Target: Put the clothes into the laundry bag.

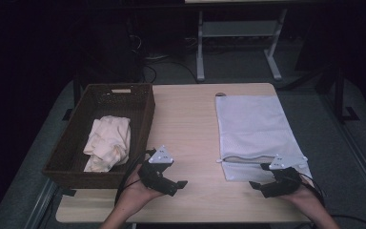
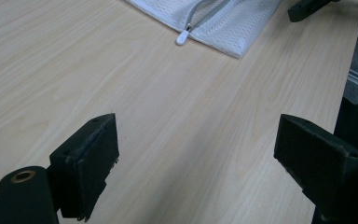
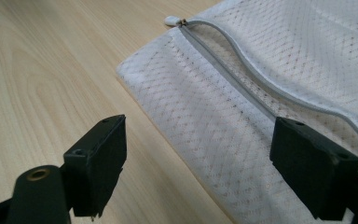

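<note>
**Open jaws hovering at the near edge of a pale wooden tabletop**

Looking down on a light, wood-grain tabletop (image 1: pixel 190 119) with rounded corners, standing in a dim room on grey carpet. Behind its far edge, showing the white legs of another table (image 1: pixel 200 47) and dark cables on the floor.

Lying flat along the right side of the tabletop: a white mesh laundry bag (image 1: pixel 255 126), reaching from near the far edge almost to the near edge. Running across its near end, a grey zipper (image 3: pixel 242 84), gaping partly open, with the white pull tab (image 2: pixel 182 37) resting at the bag's left edge, touching the wood.

Sitting at the left edge, overhanging it slightly: a dark brown wicker basket (image 1: pixel 143 119), holding a crumpled cream cloth (image 1: pixel 107 143).

Hovering near the near edge, just right of the basket's near corner: the left gripper (image 1: pixel 171 183), held in a hand, jaws standing wide apart with nothing but bare wood between them, pointing toward the bag.

Hovering over the bag's near left corner: the right gripper (image 1: pixel 267 186), jaws likewise spread apart and gripping nothing, one jaw above bare wood, the other above the mesh just short of the zipper; whether touching the fabric, not possible to tell.

Keeping well apart from each other, with a stretch of bare tabletop between them.
</note>
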{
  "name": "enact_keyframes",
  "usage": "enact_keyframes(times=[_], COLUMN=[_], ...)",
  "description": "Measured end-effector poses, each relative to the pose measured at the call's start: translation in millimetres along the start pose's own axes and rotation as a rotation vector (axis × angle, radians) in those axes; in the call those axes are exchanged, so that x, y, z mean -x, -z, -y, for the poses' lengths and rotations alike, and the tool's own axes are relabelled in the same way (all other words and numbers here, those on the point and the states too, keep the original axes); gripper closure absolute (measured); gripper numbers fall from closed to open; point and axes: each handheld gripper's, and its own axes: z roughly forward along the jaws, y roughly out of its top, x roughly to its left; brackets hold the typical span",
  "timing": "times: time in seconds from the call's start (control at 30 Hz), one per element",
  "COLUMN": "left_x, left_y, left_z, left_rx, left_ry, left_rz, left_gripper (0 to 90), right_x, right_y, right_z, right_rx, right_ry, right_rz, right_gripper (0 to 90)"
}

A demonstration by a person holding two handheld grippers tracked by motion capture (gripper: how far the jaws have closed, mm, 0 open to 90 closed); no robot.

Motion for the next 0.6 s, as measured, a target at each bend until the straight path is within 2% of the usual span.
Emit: enact_keyframes(times=[0.2,0.47,0.57,0.6], left_x=[-5.5,-19.6,-32.7,-32.7], left_y=[8.2,27.5,39.4,39.4], left_z=[-9.3,-20.1,-24.0,-24.0], left_rx=[-0.021,-0.031,-0.023,-0.023], left_ry=[0.002,-0.002,0.016,0.016], left_rz=[-0.006,-0.04,-0.062,-0.062], left_gripper=[13.8,14.1,14.1,14.1], right_x=[-0.4,-1.2,-1.2,-1.2], right_y=[-0.5,-0.1,-0.8,-0.8], right_z=[0.4,0.3,0.1,0.1], right_rx=[0.001,0.003,0.002,0.002], right_ry=[0.007,0.01,0.007,0.007], right_rz=[-0.007,-0.008,-0.01,-0.01], right_gripper=[17.9,17.9,18.0,18.0])
